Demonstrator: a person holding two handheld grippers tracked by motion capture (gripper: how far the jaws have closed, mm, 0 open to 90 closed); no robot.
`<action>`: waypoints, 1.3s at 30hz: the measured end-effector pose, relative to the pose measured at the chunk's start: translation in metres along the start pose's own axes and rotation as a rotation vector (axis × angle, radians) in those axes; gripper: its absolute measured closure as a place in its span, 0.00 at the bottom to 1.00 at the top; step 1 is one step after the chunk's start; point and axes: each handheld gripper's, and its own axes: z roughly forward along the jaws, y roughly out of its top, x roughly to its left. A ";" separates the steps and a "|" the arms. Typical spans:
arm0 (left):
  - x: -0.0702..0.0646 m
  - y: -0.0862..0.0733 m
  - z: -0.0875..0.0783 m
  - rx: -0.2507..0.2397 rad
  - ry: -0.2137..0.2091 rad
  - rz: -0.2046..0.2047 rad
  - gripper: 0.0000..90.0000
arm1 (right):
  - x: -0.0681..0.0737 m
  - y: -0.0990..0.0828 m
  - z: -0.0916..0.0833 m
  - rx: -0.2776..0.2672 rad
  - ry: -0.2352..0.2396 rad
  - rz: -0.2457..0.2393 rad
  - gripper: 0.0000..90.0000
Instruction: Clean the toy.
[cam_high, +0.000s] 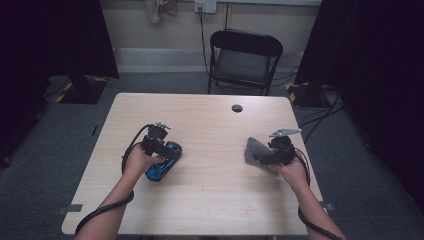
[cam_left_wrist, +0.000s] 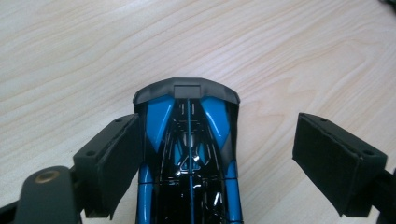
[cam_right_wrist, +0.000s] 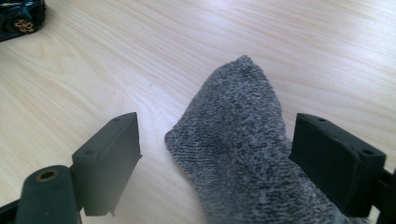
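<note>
- We see two hand-held grippers over a light wood table, one item each.
- Left gripper: jaws wide apart, blue-and-black toy car sits between them. Left pad looks just at the car's side, maybe touching; right pad clearly apart w/ bare table in the gap. So no real grip, as we read it.
- High view: car lies on the table at left-centre, under the left gripper, partly covered by it.
- Right gripper: jaws wide too. Grey sock lies between the pads, toe end pointing away from the camera. Left pad apart from the cloth; right pad just beside or touching the sock edge, can't tell which.
- High view: sock on the table at right, touching or just beside the right gripper.
- Progress, our judgement: both items rest on the table, well apart from each other, neither clamped. Looks like either placed down or a pick not yet made; the frames don't settle which.
- Left to do: if placing, just clear the grippers off; if picking, close on the car and sock.
- Car also shows far off, top-left corner of right gripper view.
</note>
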 end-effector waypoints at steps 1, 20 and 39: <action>-0.001 -0.001 -0.001 0.003 0.000 -0.001 0.17 | 0.001 0.001 0.000 0.001 0.001 -0.006 0.16; -0.025 -0.006 -0.010 -0.037 -0.018 0.107 0.16 | 0.028 0.003 0.001 -0.006 0.057 -0.098 0.15; -0.065 -0.024 -0.009 -0.099 -0.123 0.152 0.16 | 0.061 -0.001 -0.001 -0.018 0.145 -0.143 0.15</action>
